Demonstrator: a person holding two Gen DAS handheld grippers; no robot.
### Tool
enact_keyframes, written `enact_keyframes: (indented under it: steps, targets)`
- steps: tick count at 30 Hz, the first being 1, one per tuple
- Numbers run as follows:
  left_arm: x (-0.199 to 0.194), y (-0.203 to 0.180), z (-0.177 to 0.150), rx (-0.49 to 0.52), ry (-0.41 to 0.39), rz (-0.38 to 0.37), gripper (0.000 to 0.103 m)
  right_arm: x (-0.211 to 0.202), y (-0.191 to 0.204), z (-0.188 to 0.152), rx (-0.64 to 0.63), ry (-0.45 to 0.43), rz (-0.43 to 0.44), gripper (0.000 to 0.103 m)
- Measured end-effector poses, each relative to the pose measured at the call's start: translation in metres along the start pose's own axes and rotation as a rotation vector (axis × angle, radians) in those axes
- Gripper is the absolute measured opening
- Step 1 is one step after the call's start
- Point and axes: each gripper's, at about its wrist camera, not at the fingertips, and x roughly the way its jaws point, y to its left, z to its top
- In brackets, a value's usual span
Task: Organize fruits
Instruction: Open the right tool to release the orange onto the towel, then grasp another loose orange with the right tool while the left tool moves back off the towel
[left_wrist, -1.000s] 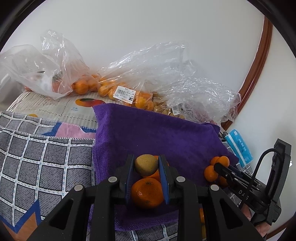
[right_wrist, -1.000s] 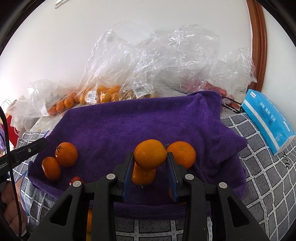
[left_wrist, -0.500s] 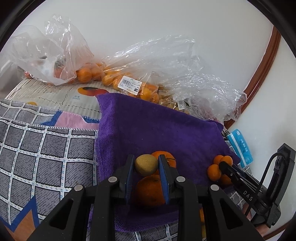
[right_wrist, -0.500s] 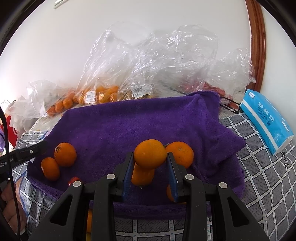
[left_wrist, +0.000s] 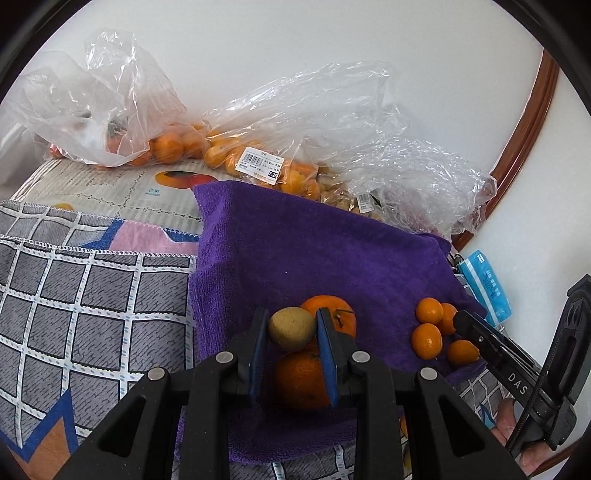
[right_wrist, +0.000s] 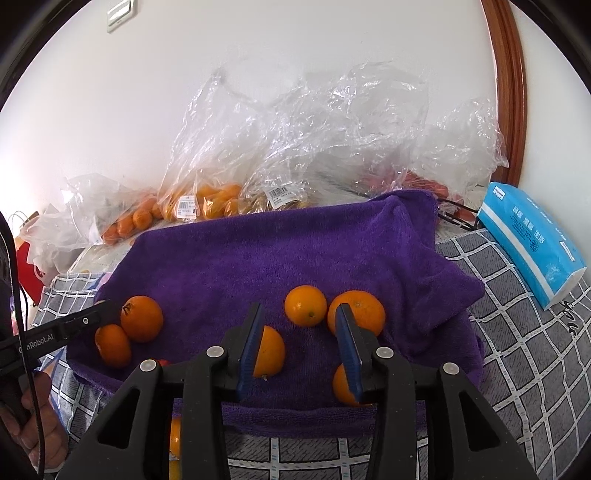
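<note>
My left gripper is shut on a small yellow-brown fruit, held above two oranges on the purple towel. My right gripper hangs low over the towel with its jaws opening and nothing pressed between the pads. An orange lies free on the towel just past the fingertips. Another orange sits lower, partly behind the left finger. Two more oranges lie by the right finger. A pair of oranges rests at the towel's left end, beside the left gripper's tip.
Clear plastic bags of oranges and other fruit line the wall behind the towel. A blue tissue pack lies at the right on the grey checked cloth. A hand holds the left gripper's handle. A brown wooden frame stands at the right.
The right gripper's jaws have parted and the orange they held now lies on the towel ahead of them. The left gripper still grips the yellow-brown fruit.
</note>
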Motion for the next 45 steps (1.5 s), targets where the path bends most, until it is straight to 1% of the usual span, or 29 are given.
enact_keyframes:
  steps: [3,5,10,12,15,16,20,23,27,33,34,35,36,39,45]
  targets:
    - [0.0,0.0,0.0,0.0,0.001,-0.002,0.025,0.0,0.002,0.0,-0.002,0.004,0.0,0.04]
    - [-0.002,0.0,0.0,0.0,0.002,-0.004,0.028,-0.001,0.005,0.0,-0.013,0.009,0.005,0.04]
    - [-0.007,0.0,0.001,-0.004,-0.019,-0.001,0.028,-0.009,0.016,-0.001,-0.048,-0.004,0.027,0.04]
    - [-0.009,0.001,0.001,-0.008,-0.028,0.0,0.034,-0.012,0.02,-0.001,-0.053,-0.002,0.035,0.04]
    - [-0.012,0.002,0.002,-0.012,-0.045,0.006,0.036,-0.016,0.022,-0.002,-0.037,0.015,0.069,0.04]
    - [-0.014,0.002,0.002,-0.013,-0.051,0.008,0.036,-0.019,0.024,-0.004,-0.032,0.026,0.078,0.04]
    - [-0.02,0.002,0.003,-0.02,-0.075,0.009,0.043,-0.031,0.032,-0.017,-0.03,0.067,0.108,0.04]
    - [-0.023,0.003,0.003,-0.029,-0.093,0.014,0.044,-0.038,0.044,-0.033,-0.042,0.106,0.134,0.04]
    - [-0.027,0.005,0.003,-0.043,-0.11,0.013,0.045,-0.035,0.061,-0.053,-0.076,0.156,0.112,0.04]
    - [-0.027,0.009,0.004,-0.059,-0.111,0.017,0.046,-0.022,0.065,-0.061,-0.061,0.204,0.092,0.04]
    - [-0.027,0.01,0.004,-0.065,-0.11,0.013,0.046,-0.019,0.064,-0.062,-0.055,0.216,0.088,0.037]
    - [-0.028,0.011,0.005,-0.07,-0.11,0.01,0.046,-0.018,0.063,-0.062,-0.047,0.224,0.088,0.033]
    - [-0.028,0.012,0.005,-0.076,-0.11,0.006,0.046,-0.017,0.062,-0.062,-0.037,0.228,0.093,0.033]
    - [-0.031,0.014,0.006,-0.092,-0.115,-0.008,0.046,-0.022,0.06,-0.061,-0.026,0.218,0.098,0.033]
    - [-0.035,0.013,0.006,-0.094,-0.125,-0.008,0.046,-0.054,0.054,-0.053,0.017,0.135,0.137,0.033]
